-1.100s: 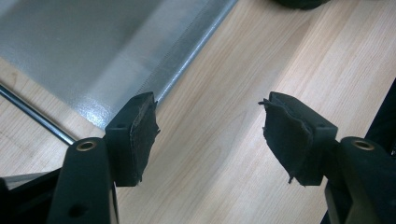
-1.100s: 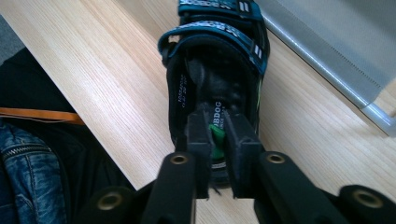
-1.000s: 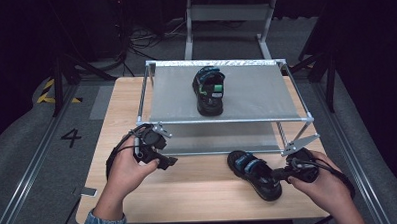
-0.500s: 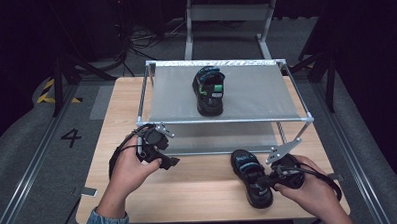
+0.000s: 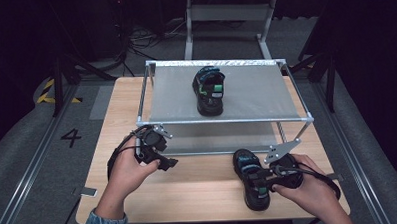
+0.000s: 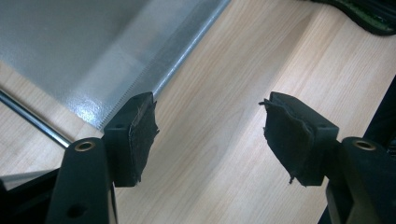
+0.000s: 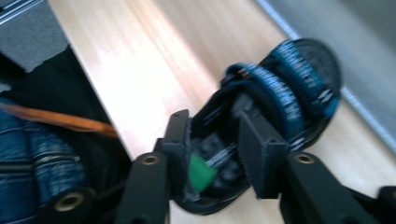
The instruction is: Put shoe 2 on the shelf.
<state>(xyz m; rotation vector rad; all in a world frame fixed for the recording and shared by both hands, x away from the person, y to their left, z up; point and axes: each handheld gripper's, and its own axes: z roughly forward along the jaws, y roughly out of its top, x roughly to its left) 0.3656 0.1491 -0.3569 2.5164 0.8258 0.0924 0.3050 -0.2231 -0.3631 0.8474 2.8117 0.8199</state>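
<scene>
Right gripper [image 5: 261,180] sits at about five o'clock on the wooden table [image 5: 199,192], its jaws just having been opening around the heel end of the near sandal [image 5: 251,182]. In the right gripper view one jaw stands inside the sandal [image 7: 275,107] by the green tab and the other outside its side wall; whether the pads press on it cannot be told, as the picture is blurred.

Writing: a painted "4" [image 5: 71,137] on the floor at nine o'clock. White lettering runs along the blue straps, too blurred to read.

That sandal is black with blue straps and a small green tab near the heel, lying flat on the table in front of the metal rack [image 5: 227,122], toe toward the rack. A matching second sandal [image 5: 209,90] stands on the rack's grey top shelf, at twelve o'clock, well apart from the first.

Left gripper [image 5: 160,156], at seven o'clock just in front of the rack's lower shelf, holds its jaws wide apart over bare wood with nothing between its worn pads [image 6: 140,133].
</scene>
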